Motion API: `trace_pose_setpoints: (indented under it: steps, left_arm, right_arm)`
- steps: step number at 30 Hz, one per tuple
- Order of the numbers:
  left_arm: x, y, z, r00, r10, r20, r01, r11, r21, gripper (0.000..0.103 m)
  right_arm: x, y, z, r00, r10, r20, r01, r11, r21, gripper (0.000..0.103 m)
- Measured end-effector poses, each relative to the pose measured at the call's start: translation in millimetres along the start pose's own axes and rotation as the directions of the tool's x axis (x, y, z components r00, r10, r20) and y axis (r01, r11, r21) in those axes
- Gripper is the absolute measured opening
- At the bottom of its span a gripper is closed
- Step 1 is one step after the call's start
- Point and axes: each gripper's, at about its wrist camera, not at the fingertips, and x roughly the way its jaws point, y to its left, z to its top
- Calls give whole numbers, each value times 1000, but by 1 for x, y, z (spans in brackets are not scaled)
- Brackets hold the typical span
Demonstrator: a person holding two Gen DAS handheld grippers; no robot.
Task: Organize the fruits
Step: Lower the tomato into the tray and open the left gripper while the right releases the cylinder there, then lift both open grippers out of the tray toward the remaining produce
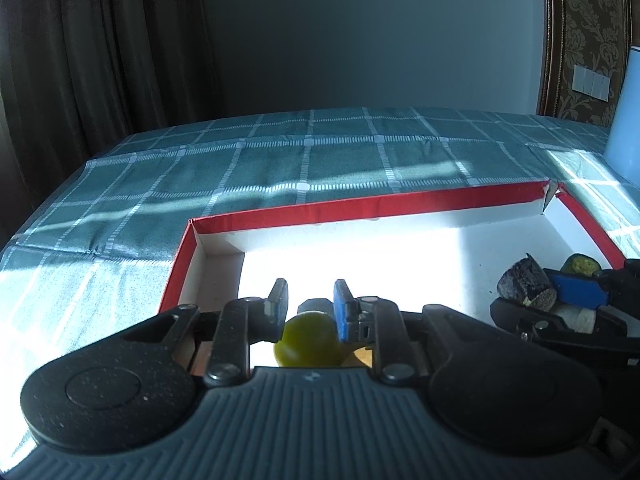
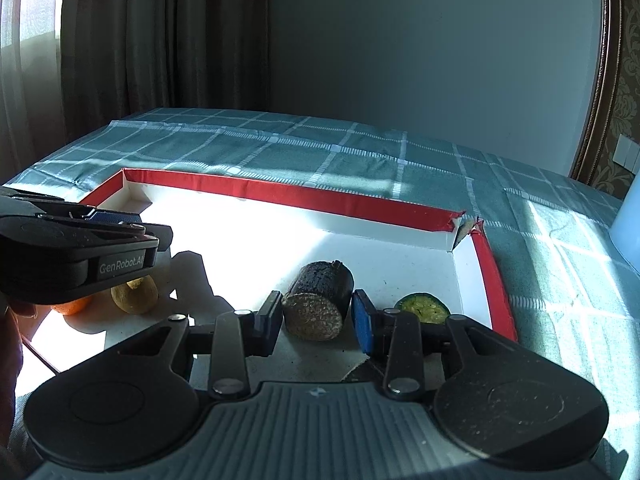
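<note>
A small round yellow-green fruit (image 1: 309,336) is clamped between the pads of the left gripper (image 1: 308,308), low in the centre of the left wrist view, the jaws drawn in as far as the fruit allows. It is held over the white floor of a shallow red-rimmed cardboard box (image 1: 360,202), a judged sign that the fruit is being carried to or from a spot in it.

In the right wrist view, a dark-skinned cut piece with a speckled tan face (image 2: 318,300) sits between the narrowly parted fingers of the right gripper (image 2: 318,316). The pads appear to press on its sides, so a grip is judged likely, though whether the piece also rests on the box floor cannot be told.

Just right of it, near the box's right wall, a green cut slice with a dark rind (image 2: 422,306) lies flat. At the left of that view a brown oval kiwi-like fruit (image 2: 134,294) and an orange fruit (image 2: 72,306) lie partly hidden under the left gripper's body. A torn box corner (image 2: 466,226) shows at centre right.

The two grippers work close together, so crowding is the main hindrance. A checked teal tablecloth (image 1: 304,152) covers the table, and a pale blue container (image 1: 626,120) stands at the right edge.
</note>
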Motion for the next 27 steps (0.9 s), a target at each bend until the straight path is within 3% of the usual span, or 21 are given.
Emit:
trace_pose_setpoints:
  steps: [6, 9, 11, 12, 15, 20, 27]
  left_arm:
    - [3, -2, -2, 1000, -3, -21, 3, 1000, 9, 33]
    - [2, -3, -3, 1000, 0, -16, 1, 1000, 15, 40]
    - [-1, -3, -3, 1000, 1, -6, -1, 1000, 15, 52]
    - [-2, -3, -3, 1000, 6, 6, -6, 1000, 16, 57]
    - [-7, -4, -3, 999, 17, 28, -18, 1000, 25, 64]
    - [-10, -3, -4, 999, 14, 32, -14, 1000, 27, 66]
    - [-20, -1, -7, 997, 29, 69, -30, 999, 23, 85]
  right_arm:
    - [-1, -2, 1, 1000, 15, 1, -15, 1000, 13, 37]
    - [-1, -2, 1, 1000, 10, 1, -10, 1000, 12, 46]
    - [-1, -3, 0, 1000, 5, 0, -5, 1000, 23, 62]
    - [-2, -4, 0, 1000, 8, 4, -8, 1000, 29, 64]
    - [-4, -7, 0, 1000, 15, 13, -16, 999, 42, 65]
    - [-8, -9, -1, 999, 29, 27, -30, 998, 58, 71]
    - [-14, -10, -4, 998, 26, 53, -30, 997, 66, 75]
